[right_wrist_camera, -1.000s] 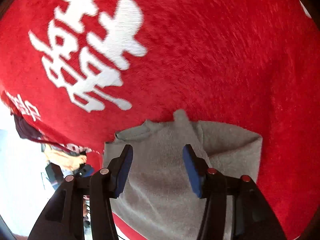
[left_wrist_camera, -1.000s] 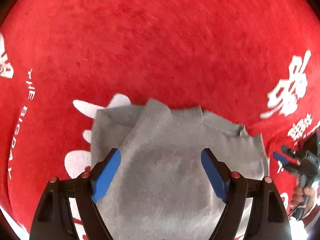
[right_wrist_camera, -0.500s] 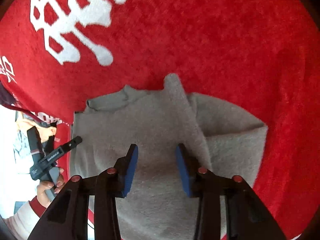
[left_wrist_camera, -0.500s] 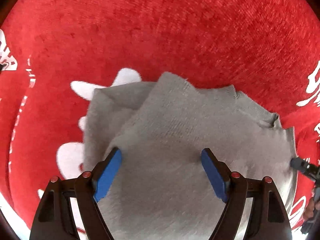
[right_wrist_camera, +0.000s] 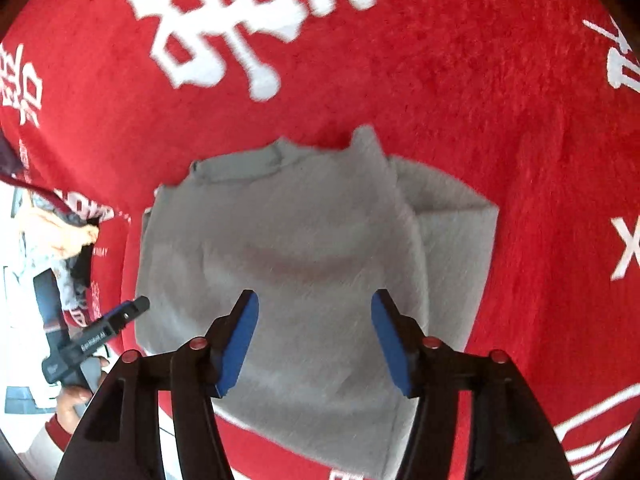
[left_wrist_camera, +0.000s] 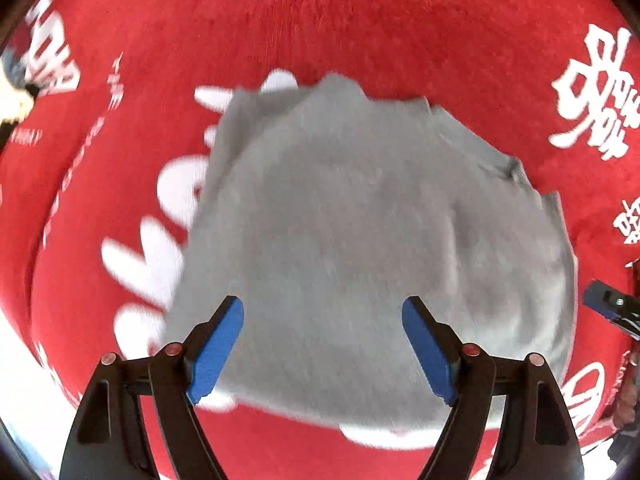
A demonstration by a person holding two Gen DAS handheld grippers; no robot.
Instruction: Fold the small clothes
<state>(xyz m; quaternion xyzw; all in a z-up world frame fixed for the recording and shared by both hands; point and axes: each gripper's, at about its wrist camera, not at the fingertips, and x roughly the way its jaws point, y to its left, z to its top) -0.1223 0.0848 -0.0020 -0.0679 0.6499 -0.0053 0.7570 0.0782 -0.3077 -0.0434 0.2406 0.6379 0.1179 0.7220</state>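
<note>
A small grey knit garment (left_wrist_camera: 352, 216) lies folded on the red cloth, its collar toward the far edge and one side flap folded over. It also shows in the right wrist view (right_wrist_camera: 304, 248). My left gripper (left_wrist_camera: 322, 344) is open and empty, hovering above the garment's near part. My right gripper (right_wrist_camera: 314, 340) is open and empty above the garment's middle. The left gripper's tip (right_wrist_camera: 120, 316) shows at the garment's left edge in the right wrist view. The right gripper's tip (left_wrist_camera: 608, 304) shows at the right edge of the left wrist view.
The red cloth (left_wrist_camera: 360, 20) with white printed characters (right_wrist_camera: 240, 32) covers the whole work surface. A heap of other clothes (right_wrist_camera: 64, 236) lies past the cloth's left edge in the right wrist view. The person's hand (right_wrist_camera: 72, 404) holds the left gripper.
Both grippers have pulled back and up from the garment, so more of it shows. The right gripper's jaws have opened wider. The garment lies where it was.
</note>
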